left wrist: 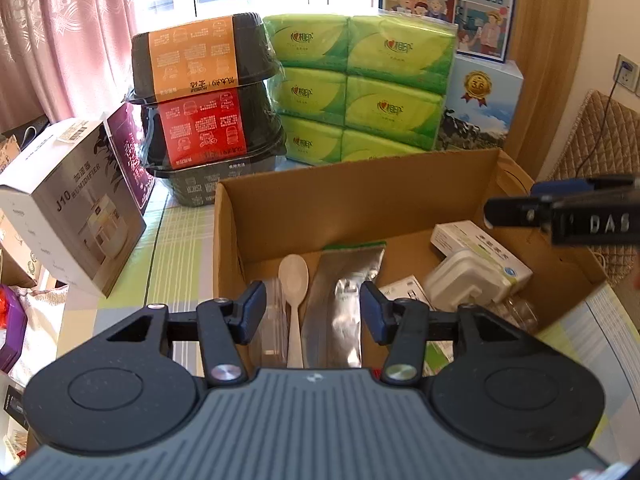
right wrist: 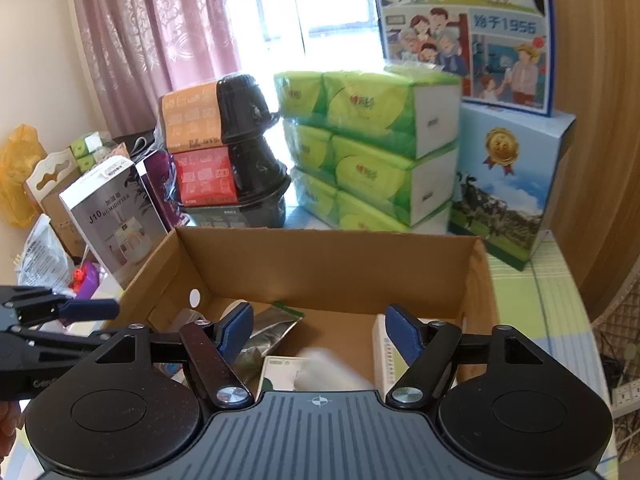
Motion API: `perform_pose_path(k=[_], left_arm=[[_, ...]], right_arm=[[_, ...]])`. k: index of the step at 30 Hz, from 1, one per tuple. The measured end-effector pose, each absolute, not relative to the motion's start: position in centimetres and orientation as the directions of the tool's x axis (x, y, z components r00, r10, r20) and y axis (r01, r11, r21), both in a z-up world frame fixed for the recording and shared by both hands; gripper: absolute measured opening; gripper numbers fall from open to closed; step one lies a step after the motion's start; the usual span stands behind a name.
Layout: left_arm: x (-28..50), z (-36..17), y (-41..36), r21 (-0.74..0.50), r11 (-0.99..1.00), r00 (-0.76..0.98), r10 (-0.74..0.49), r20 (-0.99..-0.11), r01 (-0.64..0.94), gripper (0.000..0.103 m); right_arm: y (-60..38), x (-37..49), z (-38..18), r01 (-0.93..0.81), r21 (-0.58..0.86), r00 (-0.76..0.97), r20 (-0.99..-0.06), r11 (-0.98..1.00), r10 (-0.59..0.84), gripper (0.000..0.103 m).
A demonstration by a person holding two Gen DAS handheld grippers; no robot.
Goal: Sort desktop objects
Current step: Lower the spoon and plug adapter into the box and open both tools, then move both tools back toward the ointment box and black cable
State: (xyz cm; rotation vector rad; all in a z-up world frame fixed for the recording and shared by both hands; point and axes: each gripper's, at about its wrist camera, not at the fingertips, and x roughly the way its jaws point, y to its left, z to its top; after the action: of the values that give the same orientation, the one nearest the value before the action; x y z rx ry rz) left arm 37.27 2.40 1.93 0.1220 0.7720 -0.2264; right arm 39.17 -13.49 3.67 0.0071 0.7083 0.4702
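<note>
Both grippers over the open cardboard box on the desk, both empty. Left gripper: jaws spread wide, nothing between them, hanging above the box's left half. Right gripper: jaws also released and wide apart, above the right half. Left wrist view gives the clearest look at the contents: white plastic spoon lying lengthwise, a clear plastic container just to its left, silver foil pouch with a green top edge just right of the spoon, then a white moulded piece resting against a white carton near the right wall. The right gripper's fingers enter that view from the right edge, above the carton. Right wrist view shows less of the floor: the pouch from its other side, a small card packet, a blurred white object I can't identify, and a white box standing by the right jaw; the spoon is mostly hidden behind the left jaw here. Only this view shows the hole in the box's left wall and the left gripper coming in at the left edge. Behind the box in both: stacked black bowls, green tissue packs, a humidifier box to the left, well apart from the box.
</note>
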Motion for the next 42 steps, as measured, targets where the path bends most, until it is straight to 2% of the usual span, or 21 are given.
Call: perform_pose_path(k=[4,6,11,18,23,27,34,42], left_arm=[[35.2,2.4,2.9,0.023,0.969,0.698,-0.162,-0.698,0.247,0.057],[34.0,2.7,3.2,0.018,0.969,0.699,-0.164,-0.696,0.245,0.058],[30.3,3.4,4.0,0.005,0.973,0.698,-0.162,-0.697,0.232,0.067],[24.7,3.9,5.0,-0.01,0.979,0.685,-0.152,-0.712,0.206,0.075],[20.9,3.8,5.7,-0.02,0.984,0.688,-0.138,-0.712,0.177,0.087],[18.5,3.8,6.6,-0.043,0.988,0.683,-0.133,-0.718,0.147,0.091],[14.5,4.5,7.7,-0.001,0.993,0.696,-0.083,-0.714,0.117,0.102],[10.3,4.4,7.6,-0.014,0.998,0.695,-0.056,-0.717,0.067,0.102]], right_arm=[[-14.3,37.2,4.7,-0.415,0.148,0.662,-0.628,0.898,0.409,0.076],[-14.8,35.9,5.2,-0.41,0.144,0.661,-0.633,0.901,0.402,0.081],[-15.7,32.3,6.3,-0.405,0.131,0.656,-0.647,0.905,0.388,0.085],[-16.8,26.3,7.1,-0.398,0.132,0.641,-0.668,0.908,0.378,0.091],[-17.3,22.3,7.3,-0.408,0.121,0.63,-0.68,0.905,0.375,0.096],[-17.9,19.8,7.3,-0.407,0.125,0.623,-0.686,0.905,0.375,0.101],[-19.7,16.1,6.6,-0.388,0.142,0.606,-0.705,0.91,0.368,0.101],[-21.7,12.3,5.3,-0.368,0.172,0.582,-0.723,0.914,0.371,0.101]])
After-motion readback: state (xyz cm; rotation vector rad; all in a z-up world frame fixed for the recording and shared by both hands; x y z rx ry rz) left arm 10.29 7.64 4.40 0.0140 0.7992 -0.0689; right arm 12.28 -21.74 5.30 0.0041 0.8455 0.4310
